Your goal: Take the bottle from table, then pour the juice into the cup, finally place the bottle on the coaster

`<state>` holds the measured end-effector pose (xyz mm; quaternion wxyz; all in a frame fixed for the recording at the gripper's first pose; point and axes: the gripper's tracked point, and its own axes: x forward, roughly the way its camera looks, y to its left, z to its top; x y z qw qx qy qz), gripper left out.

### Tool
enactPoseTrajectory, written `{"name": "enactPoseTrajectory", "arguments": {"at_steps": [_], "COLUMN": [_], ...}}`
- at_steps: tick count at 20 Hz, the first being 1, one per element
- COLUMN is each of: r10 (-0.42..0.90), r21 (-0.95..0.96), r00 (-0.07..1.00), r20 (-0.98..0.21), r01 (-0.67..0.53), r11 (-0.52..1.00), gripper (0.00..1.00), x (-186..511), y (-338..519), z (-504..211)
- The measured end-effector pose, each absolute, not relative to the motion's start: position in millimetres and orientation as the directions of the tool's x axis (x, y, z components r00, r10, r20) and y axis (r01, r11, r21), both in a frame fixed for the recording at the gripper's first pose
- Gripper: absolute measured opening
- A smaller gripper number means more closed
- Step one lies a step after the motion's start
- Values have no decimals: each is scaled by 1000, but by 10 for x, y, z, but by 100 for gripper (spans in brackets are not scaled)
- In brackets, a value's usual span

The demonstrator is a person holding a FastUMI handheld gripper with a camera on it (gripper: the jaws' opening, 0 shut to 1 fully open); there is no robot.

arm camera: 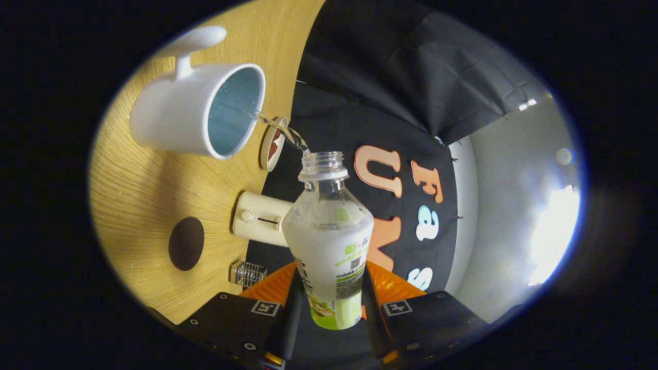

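We have the gripper (331, 308) clenched on the lower body of the bottle (329, 241), both fingers pressing its sides, and rolled so that the uncapped neck leans toward the white cup (198, 110) on the desk; a thin clear stream runs from the mouth over the cup's rim. We judge the tilt is kept shallow so the flow stays narrow. The dark round coaster (186, 243) lies bare beside a cream appliance (259, 218) near the desk's far edge, awaiting the bottle.
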<state>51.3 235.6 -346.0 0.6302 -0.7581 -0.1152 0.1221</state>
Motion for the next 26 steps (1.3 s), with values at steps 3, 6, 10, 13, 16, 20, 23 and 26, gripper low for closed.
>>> {"name": "enactPoseTrajectory", "arguments": {"at_steps": [3,6,10,13,16,20,23,26], "r10": [335,343,358,371,380,406,421,439], "r21": [-981,-978,-971,-965,-961,-947,-937,-931], "r00": [942,939,934,929,925,914,907,898], "r20": [-34,-30,-13,-5,-8,-1,-1,9], "r01": [33,44,74,93,98,129,146,168], "r11": [-190,-205,-229,-246,-259,-293,-317,-323], "gripper": [58,58,58,58,58,58,58,58], "x": [508,497,500,479,486,485,483,499], "y": [2387,2406,2441,2476,2487,2526,2524,2555], "z": [-3455,-3421,-3374,-3342,-3363,-3340,-3329,-3308]}}
